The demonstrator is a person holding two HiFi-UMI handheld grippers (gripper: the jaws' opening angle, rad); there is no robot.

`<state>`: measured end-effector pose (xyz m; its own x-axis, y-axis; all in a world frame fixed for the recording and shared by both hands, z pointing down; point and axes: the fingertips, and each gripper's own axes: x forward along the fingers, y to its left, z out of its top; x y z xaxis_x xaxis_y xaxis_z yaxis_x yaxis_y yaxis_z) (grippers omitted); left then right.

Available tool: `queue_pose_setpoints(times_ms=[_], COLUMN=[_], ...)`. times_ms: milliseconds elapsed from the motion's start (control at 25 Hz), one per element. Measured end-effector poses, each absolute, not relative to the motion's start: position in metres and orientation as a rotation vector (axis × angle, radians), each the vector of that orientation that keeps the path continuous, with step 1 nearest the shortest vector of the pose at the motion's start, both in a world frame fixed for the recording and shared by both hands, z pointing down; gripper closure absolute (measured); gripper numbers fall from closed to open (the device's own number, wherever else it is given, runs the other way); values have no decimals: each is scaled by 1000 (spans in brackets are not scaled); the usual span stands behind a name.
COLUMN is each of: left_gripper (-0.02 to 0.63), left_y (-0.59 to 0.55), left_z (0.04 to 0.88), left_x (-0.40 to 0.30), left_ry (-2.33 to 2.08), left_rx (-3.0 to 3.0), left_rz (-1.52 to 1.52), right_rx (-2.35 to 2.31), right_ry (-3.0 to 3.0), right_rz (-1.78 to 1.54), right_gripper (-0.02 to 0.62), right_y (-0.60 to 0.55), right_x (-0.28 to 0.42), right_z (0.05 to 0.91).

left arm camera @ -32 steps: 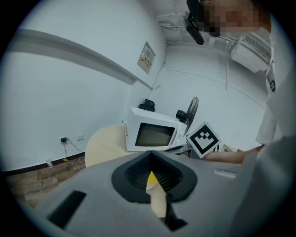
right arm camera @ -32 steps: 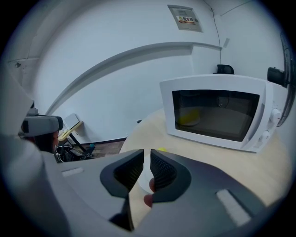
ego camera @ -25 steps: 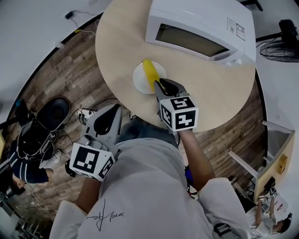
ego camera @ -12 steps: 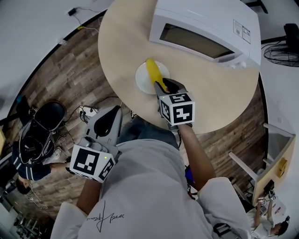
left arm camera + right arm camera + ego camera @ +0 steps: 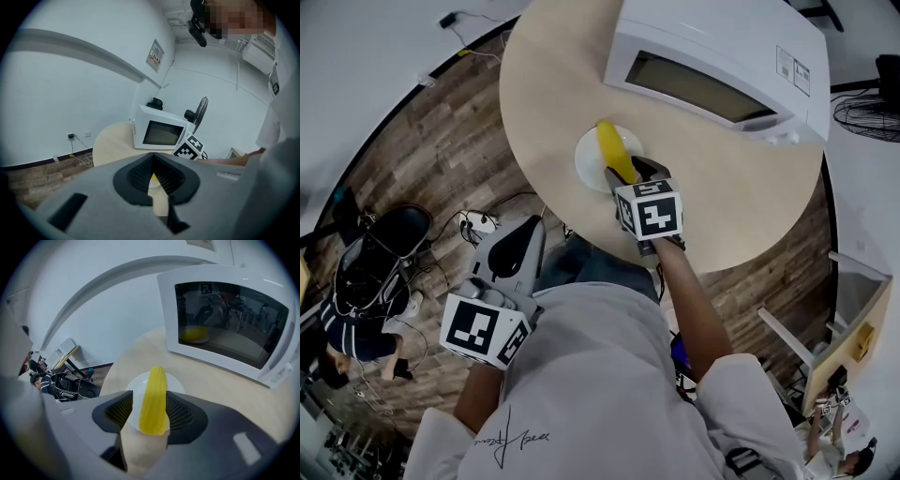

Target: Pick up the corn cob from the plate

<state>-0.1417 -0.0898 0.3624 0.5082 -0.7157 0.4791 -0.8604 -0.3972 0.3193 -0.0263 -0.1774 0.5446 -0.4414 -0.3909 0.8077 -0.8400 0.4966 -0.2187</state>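
**While the left gripper waits off the table, the right gripper straddles the corn cob**

Seen from the head camera, a round, pale wooden table fills the upper middle of the picture. A white plate sits close to the table's near edge. The yellow corn cob rests on the plate, running from 11 o'clock to 5 o'clock. A white microwave stands on the table at 1 o'clock from the plate, with its door closed.

The right gripper reaches in from 5 o'clock of the plate, angled steeply down, with its marker cube facing the camera. Its jaws have just been opening and now stand wide, one on each side of the cob's near end. In its own view, a clear gap shows between the left pad and the cob. The right pad is just beside the cob, and I cannot tell whether it touches.

The left gripper hangs at 7 o'clock from the plate, off the table and above the wood floor, well apart from the cob. Its jaws are drawn together at the tips, with nothing between them.
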Motion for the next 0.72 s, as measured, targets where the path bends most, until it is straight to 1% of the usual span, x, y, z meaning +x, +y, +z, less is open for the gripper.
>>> queue_pose_setpoints(times_ms=[720], left_gripper=[615], left_y=[-90], left_z=[378], left_x=[-150], left_ry=[-1287], left_rx=[2175], left_rz=[395], right_rx=[969], right_ry=[-1918], right_rz=[760], right_gripper=[302], right_y=[-192], right_x=[-34], right_z=[590])
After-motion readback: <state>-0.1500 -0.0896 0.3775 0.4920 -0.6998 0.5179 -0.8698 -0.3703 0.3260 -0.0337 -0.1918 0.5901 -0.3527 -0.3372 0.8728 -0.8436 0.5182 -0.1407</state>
